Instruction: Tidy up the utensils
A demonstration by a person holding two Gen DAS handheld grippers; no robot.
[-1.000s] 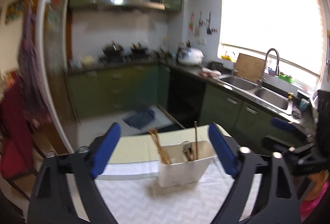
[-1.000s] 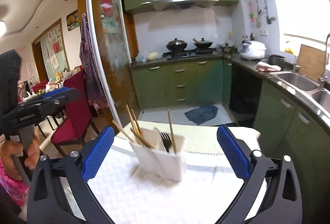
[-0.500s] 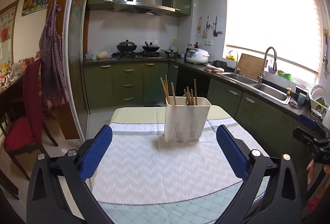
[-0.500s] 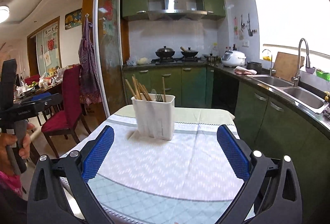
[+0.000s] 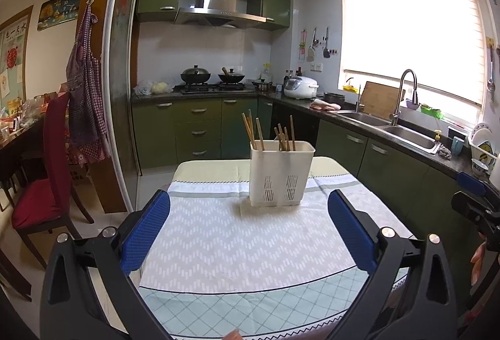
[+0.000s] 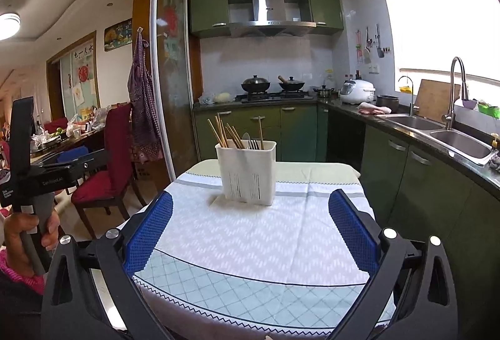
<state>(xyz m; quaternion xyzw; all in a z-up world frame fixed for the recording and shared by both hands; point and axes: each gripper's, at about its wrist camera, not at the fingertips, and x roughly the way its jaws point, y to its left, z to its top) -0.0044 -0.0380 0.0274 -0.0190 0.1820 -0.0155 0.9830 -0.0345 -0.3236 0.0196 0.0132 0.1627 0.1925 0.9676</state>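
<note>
A white utensil holder (image 5: 282,172) is seen standing upright on the cloth-covered tabletop (image 5: 237,249), toward its far end. Wooden chopsticks (image 5: 253,130) are kept in it, and a fork (image 6: 254,144) is seen beside them in the right wrist view. The left gripper (image 5: 248,230) is held spread wide with nothing between its fingers, well apart from the holder. The right gripper (image 6: 250,233) is likewise spread and holds nothing.
</note>
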